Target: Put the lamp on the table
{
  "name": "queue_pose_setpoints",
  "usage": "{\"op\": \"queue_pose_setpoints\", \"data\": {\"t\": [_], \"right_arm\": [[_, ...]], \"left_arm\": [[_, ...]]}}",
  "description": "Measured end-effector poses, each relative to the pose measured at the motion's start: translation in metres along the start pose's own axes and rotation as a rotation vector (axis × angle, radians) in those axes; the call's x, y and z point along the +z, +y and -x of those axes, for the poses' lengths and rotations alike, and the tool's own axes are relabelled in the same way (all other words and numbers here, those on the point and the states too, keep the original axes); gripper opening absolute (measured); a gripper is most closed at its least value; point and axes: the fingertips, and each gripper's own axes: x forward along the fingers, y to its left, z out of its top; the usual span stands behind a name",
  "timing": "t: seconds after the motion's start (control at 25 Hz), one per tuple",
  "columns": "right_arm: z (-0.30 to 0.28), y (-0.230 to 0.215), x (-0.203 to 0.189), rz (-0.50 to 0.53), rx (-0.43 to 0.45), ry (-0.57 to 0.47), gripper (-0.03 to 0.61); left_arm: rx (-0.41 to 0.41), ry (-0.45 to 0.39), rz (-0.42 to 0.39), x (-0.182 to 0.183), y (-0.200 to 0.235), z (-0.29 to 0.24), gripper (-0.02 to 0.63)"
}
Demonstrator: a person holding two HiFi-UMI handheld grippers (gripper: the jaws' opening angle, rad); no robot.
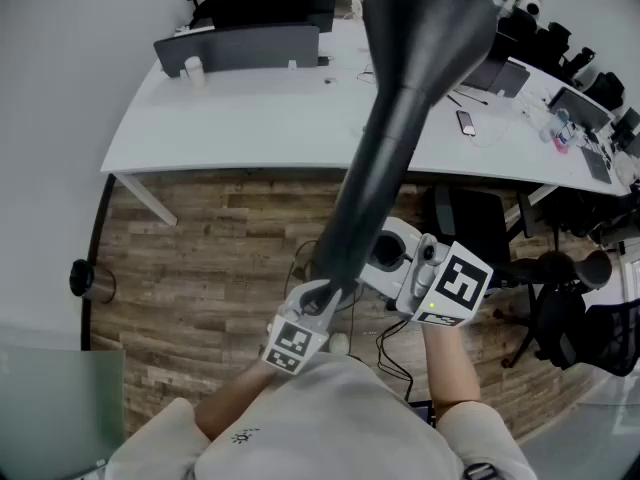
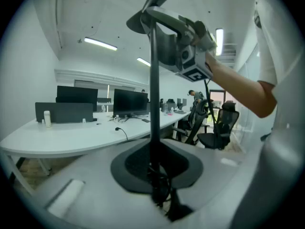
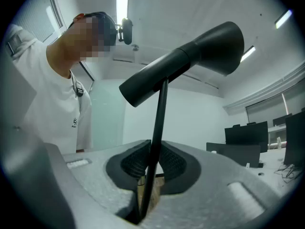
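The lamp is black, with a thin pole point(image 2: 154, 94) and a long cone-shaped head point(image 1: 400, 118) that rises close to the head camera and hides the pole there. My left gripper point(image 1: 322, 303) is shut on the pole low down, and the pole stands between its jaws point(image 2: 155, 175). My right gripper point(image 1: 385, 253) is shut on the same pole higher up point(image 3: 147, 175), under the lamp head point(image 3: 190, 61). It shows from below as the right gripper point(image 2: 186, 42). The long white table point(image 1: 250, 118) lies ahead, beyond a strip of wooden floor.
A grey partition point(image 1: 240, 46) and dark monitors point(image 1: 270, 3) stand at the table's far side. A phone point(image 1: 466, 122) and cables lie on its right part. Black office chairs point(image 1: 560, 308) crowd the right. A glass panel point(image 1: 50, 398) and a small dark cylinder point(image 1: 92, 281) are at the left.
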Motion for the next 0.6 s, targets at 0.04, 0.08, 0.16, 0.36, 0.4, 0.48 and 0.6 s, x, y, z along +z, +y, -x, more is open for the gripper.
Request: {"op": "queue_pose_setpoints", "data": {"t": [0.04, 0.08, 0.16, 0.36, 0.4, 0.48, 0.6], "right_arm": [[0.0, 0.001, 0.0, 0.002, 0.001, 0.005, 0.051], [0.001, 0.002, -0.001, 0.004, 0.002, 0.01, 0.051], [0.002, 0.003, -0.001, 0.007, 0.0, 0.016, 0.052], [0.0, 0.005, 0.0, 0.004, -0.003, 0.011, 0.052], [-0.001, 0.005, 0.0, 0.003, -0.007, 0.011, 0.054], [-0.002, 0.006, 0.0, -0.003, -0.017, 0.01, 0.052], [-0.005, 0.009, 0.0, -0.011, -0.027, 0.005, 0.052]], "left_arm": [[-0.001, 0.0, 0.001, 0.0, -0.002, 0.0, 0.04], [-0.003, 0.001, 0.001, -0.001, -0.004, 0.0, 0.04], [-0.005, 0.002, 0.003, -0.001, -0.007, 0.001, 0.04], [-0.003, 0.003, 0.0, -0.001, -0.006, 0.004, 0.04], [-0.003, 0.002, -0.001, -0.001, -0.004, 0.005, 0.04], [-0.003, 0.001, -0.001, -0.002, -0.004, 0.009, 0.04], [-0.004, -0.004, -0.002, -0.004, -0.002, 0.014, 0.04]]}}
